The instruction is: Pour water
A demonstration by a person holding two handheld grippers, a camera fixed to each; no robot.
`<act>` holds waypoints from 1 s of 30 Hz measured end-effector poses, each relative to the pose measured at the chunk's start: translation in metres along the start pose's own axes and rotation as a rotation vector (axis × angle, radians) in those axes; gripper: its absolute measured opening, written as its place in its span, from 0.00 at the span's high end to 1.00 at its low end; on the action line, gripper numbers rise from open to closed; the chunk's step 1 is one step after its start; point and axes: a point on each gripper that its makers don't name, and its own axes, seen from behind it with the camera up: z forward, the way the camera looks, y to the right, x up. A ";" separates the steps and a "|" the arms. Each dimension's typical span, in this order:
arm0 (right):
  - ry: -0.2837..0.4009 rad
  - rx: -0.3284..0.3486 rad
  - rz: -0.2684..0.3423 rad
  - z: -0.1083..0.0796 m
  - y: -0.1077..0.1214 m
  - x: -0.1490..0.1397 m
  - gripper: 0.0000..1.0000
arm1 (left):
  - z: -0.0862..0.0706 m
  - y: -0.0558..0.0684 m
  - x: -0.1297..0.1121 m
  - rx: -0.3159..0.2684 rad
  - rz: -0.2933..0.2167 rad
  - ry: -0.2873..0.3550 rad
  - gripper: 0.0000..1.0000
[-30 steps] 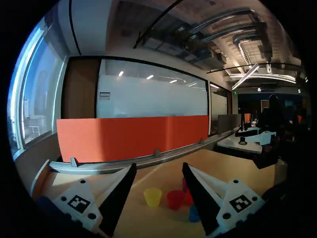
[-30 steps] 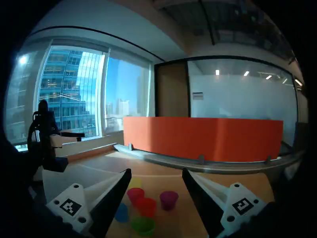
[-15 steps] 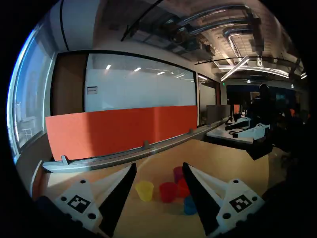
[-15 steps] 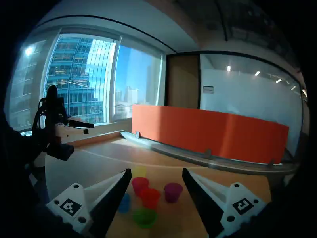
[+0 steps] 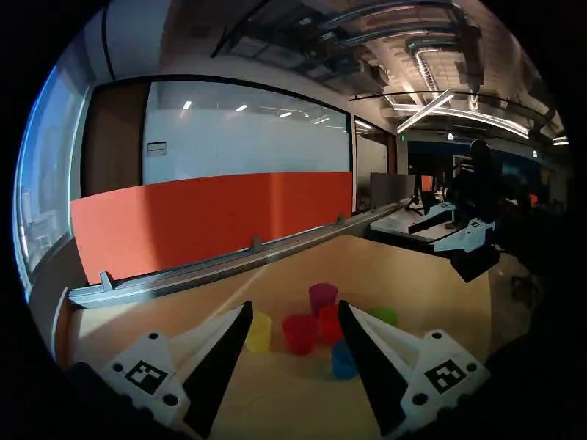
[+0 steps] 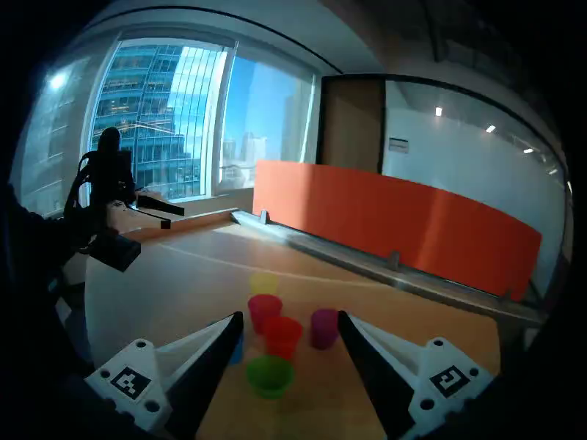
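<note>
Several small plastic cups stand grouped on a pale wooden table [image 5: 418,275]. In the left gripper view I see a yellow cup [image 5: 258,332], a red cup [image 5: 299,334], a purple cup [image 5: 323,296], a blue cup [image 5: 342,360] and a green cup [image 5: 384,316]. My left gripper [image 5: 294,306] is open above the near table edge, short of the cups. In the right gripper view the yellow cup [image 6: 263,282], a pink cup [image 6: 264,312], the red cup [image 6: 282,336], the purple cup [image 6: 323,327] and the green cup [image 6: 269,376] stand ahead. My right gripper [image 6: 290,317] is open and holds nothing.
An orange partition [image 5: 213,216] on a metal rail [image 5: 220,268] runs along the table's far side. Large windows [image 6: 169,125] lie beyond. The other gripper [image 5: 458,233] and the person's dark shape are at the right; in the right gripper view the left gripper [image 6: 121,220] is at the left.
Both views have tilted down and drawn nearer to the table. The cups sit higher in both views, and the green cup has come into the left gripper view. Both grippers stay open.
</note>
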 end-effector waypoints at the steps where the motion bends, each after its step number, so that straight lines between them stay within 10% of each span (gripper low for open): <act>1: -0.003 0.002 0.001 0.000 0.000 -0.002 0.01 | 0.001 0.000 -0.001 -0.001 0.002 -0.002 0.14; 30: -0.143 0.060 0.021 0.012 -0.009 -0.070 0.01 | 0.027 0.035 -0.071 -0.137 0.045 -0.154 0.15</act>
